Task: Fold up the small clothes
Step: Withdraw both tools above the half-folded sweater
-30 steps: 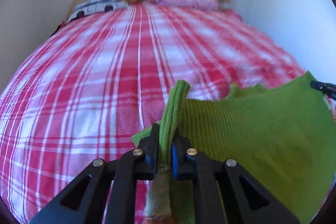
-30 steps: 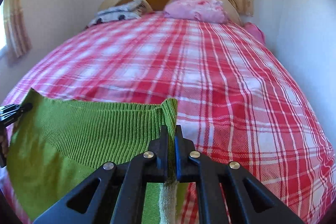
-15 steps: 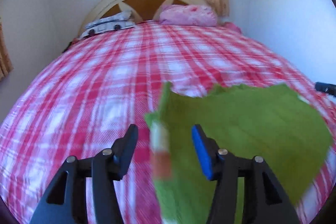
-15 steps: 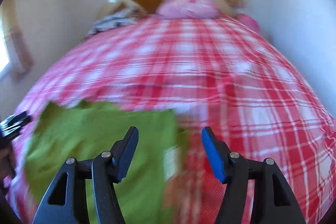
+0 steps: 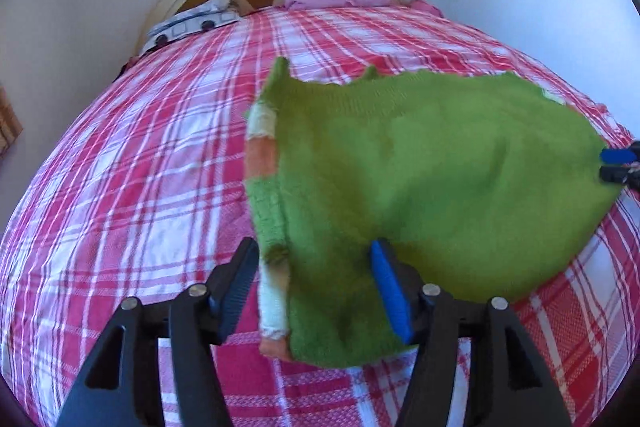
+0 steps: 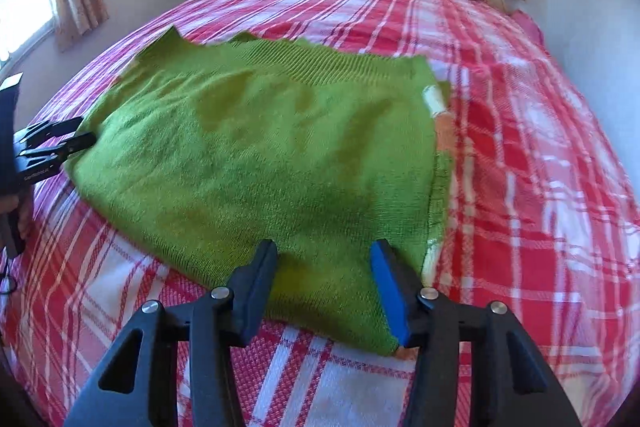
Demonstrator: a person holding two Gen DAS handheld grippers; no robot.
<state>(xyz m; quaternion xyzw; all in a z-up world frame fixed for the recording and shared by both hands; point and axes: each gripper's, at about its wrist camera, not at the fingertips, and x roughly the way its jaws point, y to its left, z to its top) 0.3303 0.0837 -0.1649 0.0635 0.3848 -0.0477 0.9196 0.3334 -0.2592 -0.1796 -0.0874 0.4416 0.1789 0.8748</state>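
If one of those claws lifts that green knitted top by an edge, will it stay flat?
Probably not. The green knitted top drapes over the checked bedspread with soft dips, so it would likely sag and fold. Its fuzzy ribbed knit should grip rather than slip.

small white lettering stands on the left gripper (image 6: 56,141) body in the right wrist view, too small to read.

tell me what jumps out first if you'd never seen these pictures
A bright green knitted garment lies spread flat on the red and white checked bedspread. The left gripper and right gripper each hang over a near corner with nothing clamped, the left's jaws opening, the right's closing.
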